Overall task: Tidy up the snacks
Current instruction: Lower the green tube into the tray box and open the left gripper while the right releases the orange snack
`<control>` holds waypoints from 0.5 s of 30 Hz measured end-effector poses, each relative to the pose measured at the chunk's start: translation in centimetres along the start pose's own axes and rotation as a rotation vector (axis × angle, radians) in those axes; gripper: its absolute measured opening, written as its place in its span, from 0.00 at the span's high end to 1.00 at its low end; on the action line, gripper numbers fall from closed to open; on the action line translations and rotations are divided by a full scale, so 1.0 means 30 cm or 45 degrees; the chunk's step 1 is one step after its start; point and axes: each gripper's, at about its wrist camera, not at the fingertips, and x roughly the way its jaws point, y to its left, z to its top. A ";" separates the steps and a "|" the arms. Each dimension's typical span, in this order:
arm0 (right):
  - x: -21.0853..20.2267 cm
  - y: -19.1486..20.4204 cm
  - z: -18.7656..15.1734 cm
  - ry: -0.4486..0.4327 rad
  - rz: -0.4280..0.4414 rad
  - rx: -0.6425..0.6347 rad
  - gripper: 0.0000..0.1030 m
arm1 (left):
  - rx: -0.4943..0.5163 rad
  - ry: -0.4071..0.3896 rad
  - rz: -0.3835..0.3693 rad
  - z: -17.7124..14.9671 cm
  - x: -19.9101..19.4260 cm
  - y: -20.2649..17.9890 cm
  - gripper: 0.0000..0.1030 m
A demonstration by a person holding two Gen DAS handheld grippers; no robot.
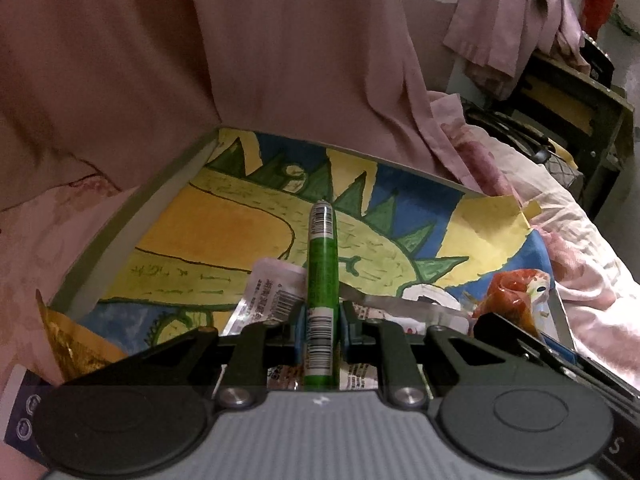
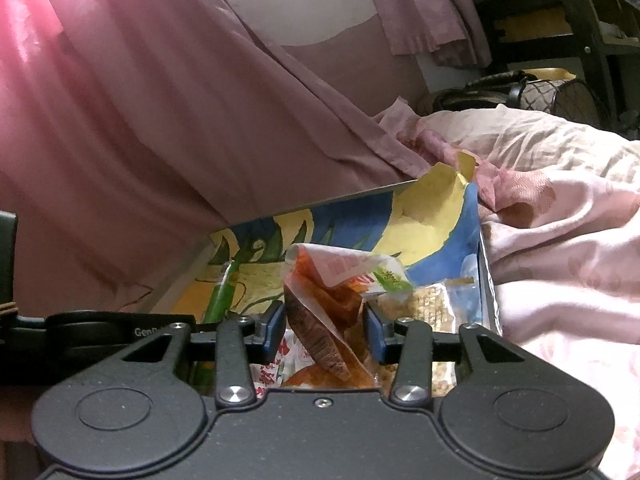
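2 grippers worked over a tray lined with a dinosaur drawing. The left gripper [image 1: 320, 320] was clamped narrow on a green stick snack [image 1: 321, 268], whose long axis ran straight ahead along the fingers, far end tipped down toward the middle of the tray [image 1: 120, 236]. The right gripper [image 2: 325, 330] stood part open around a crumpled red snack packet [image 2: 320, 312] at the tray's right edge; its pads did not seem to press the wrapper. Clear-wrapped snacks [image 1: 272, 296] lay jumbled along the near edge, and a gold packet [image 1: 76, 344] sat outside the left corner. Sorting looked barely begun: most of the lining was bare, and nearly everything still needed placing.
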 end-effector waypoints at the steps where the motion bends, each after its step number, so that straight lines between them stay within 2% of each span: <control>1: 0.000 0.001 0.000 0.000 0.000 -0.003 0.55 | -0.001 0.000 0.001 0.000 0.000 0.001 0.81; 7: -0.013 0.009 0.002 -0.011 0.000 -0.023 0.45 | -0.011 -0.009 0.008 -0.002 -0.028 0.006 0.78; 9: -0.019 0.014 0.008 -0.013 0.007 -0.029 0.40 | -0.025 -0.023 0.004 0.000 -0.048 0.010 0.69; 11: -0.031 0.023 0.013 -0.027 0.000 -0.043 0.38 | -0.031 -0.042 0.011 0.005 -0.075 0.011 0.64; 15: -0.070 0.043 0.028 -0.069 -0.004 -0.072 0.26 | -0.028 -0.090 0.025 0.014 -0.144 0.017 0.50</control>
